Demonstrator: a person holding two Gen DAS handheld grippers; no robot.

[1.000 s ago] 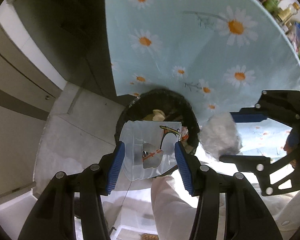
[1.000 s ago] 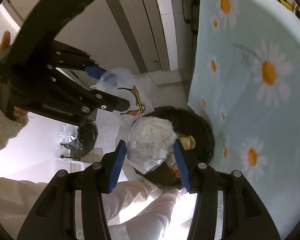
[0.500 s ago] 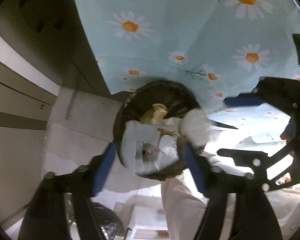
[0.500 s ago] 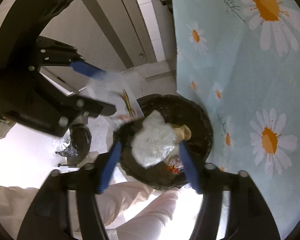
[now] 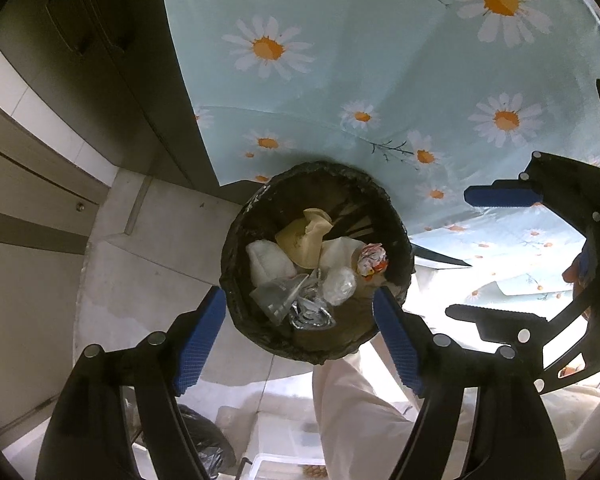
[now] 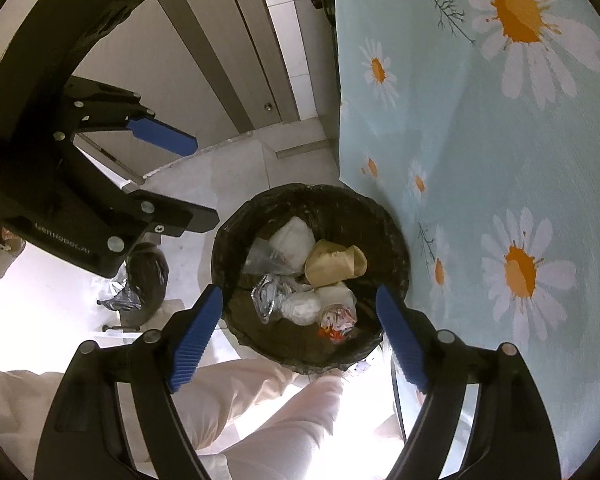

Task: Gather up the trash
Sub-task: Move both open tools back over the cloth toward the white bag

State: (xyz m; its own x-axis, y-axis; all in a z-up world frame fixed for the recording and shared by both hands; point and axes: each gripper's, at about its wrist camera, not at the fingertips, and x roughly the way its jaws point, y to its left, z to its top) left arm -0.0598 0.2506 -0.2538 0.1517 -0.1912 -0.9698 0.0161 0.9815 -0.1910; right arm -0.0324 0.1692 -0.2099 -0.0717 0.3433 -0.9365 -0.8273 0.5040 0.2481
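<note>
Now that both sets of jaws have just been opening, my left gripper (image 5: 298,336) and right gripper (image 6: 298,334) hang released over the round black-lined trash bin (image 6: 396,240), nothing between their blue pads. A second ago the left pinched a clear printed plastic wrapper (image 5: 278,296) and the right a crumpled white plastic bag (image 6: 302,306); both now lie inside the bin among the other rubbish. I judge this drop done and both claws free for more trash.
</note>
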